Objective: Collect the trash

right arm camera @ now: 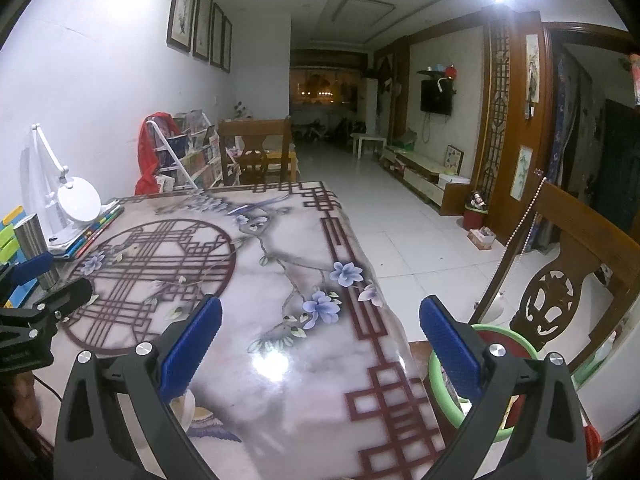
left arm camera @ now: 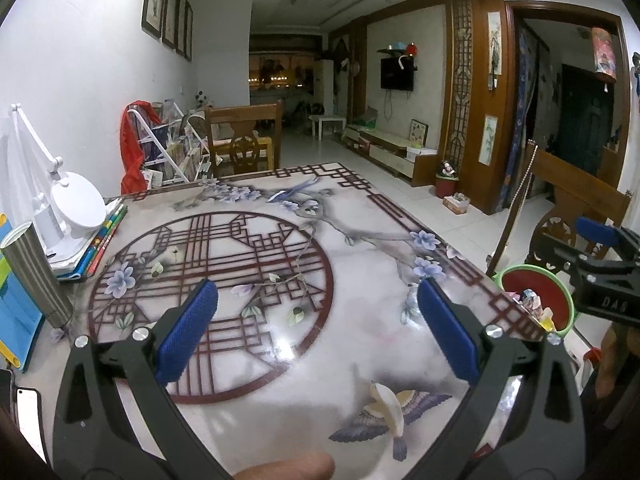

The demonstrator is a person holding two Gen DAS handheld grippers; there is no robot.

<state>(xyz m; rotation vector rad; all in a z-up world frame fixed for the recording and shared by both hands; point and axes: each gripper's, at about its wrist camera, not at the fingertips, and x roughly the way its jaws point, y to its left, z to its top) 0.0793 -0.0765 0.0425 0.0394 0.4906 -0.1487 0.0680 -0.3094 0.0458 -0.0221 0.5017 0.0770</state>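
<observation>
My left gripper (left arm camera: 318,304) is open and empty, hovering over the patterned table (left arm camera: 280,344). A pale peel-like scrap (left arm camera: 386,404) lies on the table below and right of it, near the front edge. A red bin with a green rim (left arm camera: 536,300) stands beside the table's right edge with wrappers inside. My right gripper (right arm camera: 320,320) is open and empty over the table's right edge, its right finger above the bin (right arm camera: 484,380). The right gripper also shows in the left wrist view (left arm camera: 600,264). The scrap shows partly behind the left finger (right arm camera: 188,404).
A white desk lamp (left arm camera: 76,204), books (left arm camera: 100,248), a steel tumbler (left arm camera: 36,276) and blue folders sit at the table's left. A phone (left arm camera: 28,412) lies at the front left. Wooden chairs stand at the far end (left arm camera: 244,140) and the right (right arm camera: 568,276).
</observation>
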